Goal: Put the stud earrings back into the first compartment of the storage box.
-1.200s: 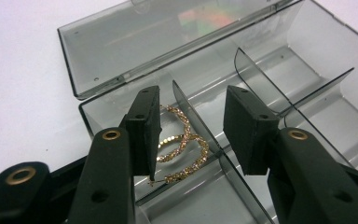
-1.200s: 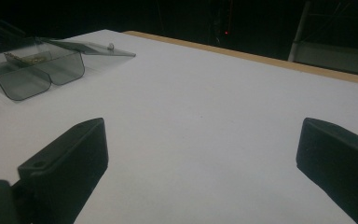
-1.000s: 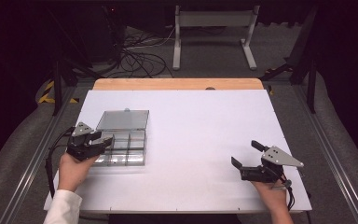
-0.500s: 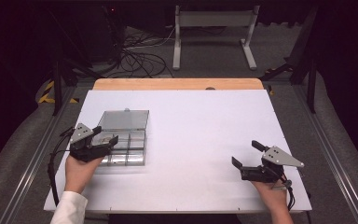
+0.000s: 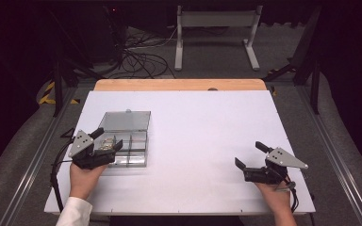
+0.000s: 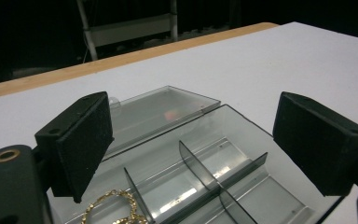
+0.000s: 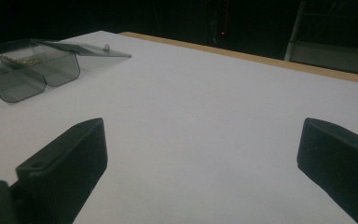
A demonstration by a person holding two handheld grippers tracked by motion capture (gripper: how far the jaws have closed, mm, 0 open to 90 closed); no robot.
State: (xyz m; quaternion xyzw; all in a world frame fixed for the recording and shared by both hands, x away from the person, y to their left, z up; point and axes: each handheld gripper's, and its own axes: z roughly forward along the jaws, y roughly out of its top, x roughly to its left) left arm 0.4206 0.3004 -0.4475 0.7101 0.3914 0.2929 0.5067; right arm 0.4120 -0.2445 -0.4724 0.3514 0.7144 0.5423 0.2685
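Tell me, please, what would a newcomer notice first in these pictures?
The eye falls first on the clear plastic compartment box at the left side of the white table, its lid open and lying flat behind it. A gold chain lies in one of the box's compartments, with the left gripper over the box, jaws open. The right gripper rests near the table's right front corner, jaws also open, away from the box.

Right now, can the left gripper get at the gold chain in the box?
Probably yes. The left gripper hangs open right over the clear box, whose lid lies folded back. The gold chain sits uncovered in the near compartment, beside a divider.
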